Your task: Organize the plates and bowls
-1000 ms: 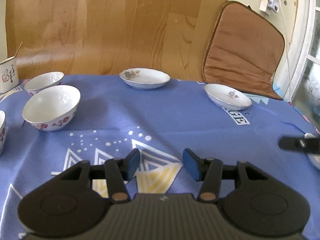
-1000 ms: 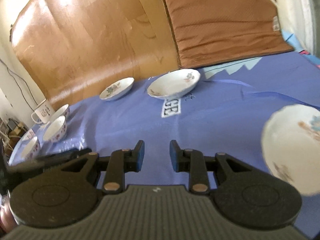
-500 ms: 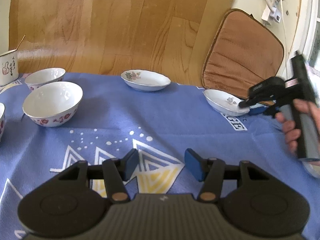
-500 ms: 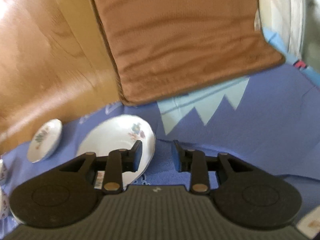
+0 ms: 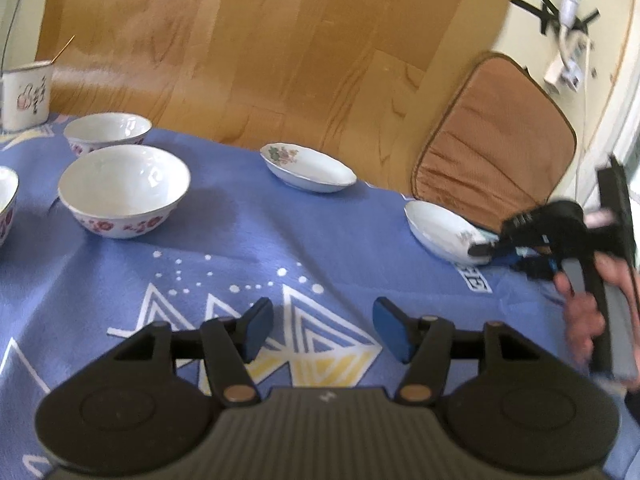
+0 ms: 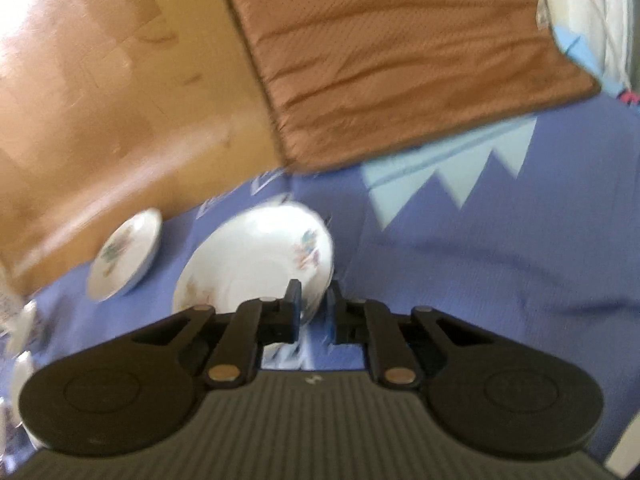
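A white floral plate (image 5: 436, 226) (image 6: 248, 268) lies on the blue tablecloth (image 5: 320, 248), just in front of a brown cushion. My right gripper (image 6: 314, 312) (image 5: 486, 250) straddles its near rim, and its jaws are closing with the rim pinched between the pads. A second floral plate (image 5: 308, 166) (image 6: 124, 258) sits further left. Three white bowls with red flowers stand at the left: a large one (image 5: 124, 188), one behind it (image 5: 106, 130) and one cut off by the edge (image 5: 6, 204). My left gripper (image 5: 322, 328) hovers over the cloth, its jaws opening with nothing between them.
A brown cushion (image 5: 492, 140) (image 6: 400, 48) leans against the wall behind the held plate. An enamel mug (image 5: 26, 94) stands at the far left. A person's hand (image 5: 584, 312) holds the right gripper's handle. A wooden panel runs behind the table.
My right gripper has swung across to the plate by the cushion and narrowed its jaws onto the rim. The left gripper's jaws have widened a little, and its view has rolled.
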Tool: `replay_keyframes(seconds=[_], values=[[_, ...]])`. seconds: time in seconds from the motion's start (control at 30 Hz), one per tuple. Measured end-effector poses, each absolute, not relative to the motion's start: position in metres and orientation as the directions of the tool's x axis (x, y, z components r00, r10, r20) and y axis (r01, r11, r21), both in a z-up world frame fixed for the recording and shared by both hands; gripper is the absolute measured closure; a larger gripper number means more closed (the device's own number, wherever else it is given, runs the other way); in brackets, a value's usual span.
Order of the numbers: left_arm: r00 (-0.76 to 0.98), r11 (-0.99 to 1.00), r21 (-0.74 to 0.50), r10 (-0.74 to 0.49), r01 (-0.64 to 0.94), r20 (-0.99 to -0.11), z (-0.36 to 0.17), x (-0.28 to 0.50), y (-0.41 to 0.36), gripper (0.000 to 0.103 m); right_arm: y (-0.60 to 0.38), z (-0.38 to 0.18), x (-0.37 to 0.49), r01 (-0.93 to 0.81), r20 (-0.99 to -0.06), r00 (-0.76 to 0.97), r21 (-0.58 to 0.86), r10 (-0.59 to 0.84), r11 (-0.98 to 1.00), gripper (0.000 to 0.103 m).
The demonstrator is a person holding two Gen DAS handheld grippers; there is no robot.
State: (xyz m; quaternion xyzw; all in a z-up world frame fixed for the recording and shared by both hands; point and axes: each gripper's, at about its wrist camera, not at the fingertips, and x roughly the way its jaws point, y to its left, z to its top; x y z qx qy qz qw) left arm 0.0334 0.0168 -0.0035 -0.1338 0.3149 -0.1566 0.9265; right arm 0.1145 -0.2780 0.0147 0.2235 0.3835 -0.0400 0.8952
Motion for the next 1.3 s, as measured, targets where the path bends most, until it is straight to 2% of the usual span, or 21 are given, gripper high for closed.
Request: replay_keyframes(seconds=[0.2,0.43,0.77,0.9,1.0,1.3], values=[[0.755,0.902,-0.388,-0.386,0.188,-0.53,-0.004,0.035,0.024,0.041,-0.256,0.014,0.07,0.136,-0.697,0.664,0.468,0.271,0.873,0.089],[0.756,0.901,-0.389,-0.388,0.19,-0.527,-0.004,0.033,0.025,0.038,-0.222,0.015,0.021,-0.008,-0.688,0.63,0.459,0.361,0.888,0.089],[0.747,0.893,-0.4,-0.407,0.205,-0.526,-0.005,0.031,0.026,0.038,-0.216,0.02,-0.013,-0.131,-0.658,0.624,0.444,0.421,0.887,0.089],[0.744,0.892,-0.396,-0.414,0.217,-0.525,-0.004,0.031,0.024,0.038,-0.207,0.02,-0.026,-0.187,-0.657,0.633,0.383,0.409,0.905,0.088],[0.74,0.892,-0.393,-0.417,0.223,-0.528,-0.004,0.031,0.023,0.038,-0.208,0.015,-0.025,-0.158,-0.666,0.642,0.369,0.379,0.916,0.084],[0.713,0.872,-0.409,-0.466,0.27,-0.523,-0.004,0.031,0.021,0.038,-0.215,0.011,-0.03,-0.105,-0.634,0.673,0.429,0.382,0.897,0.084]])
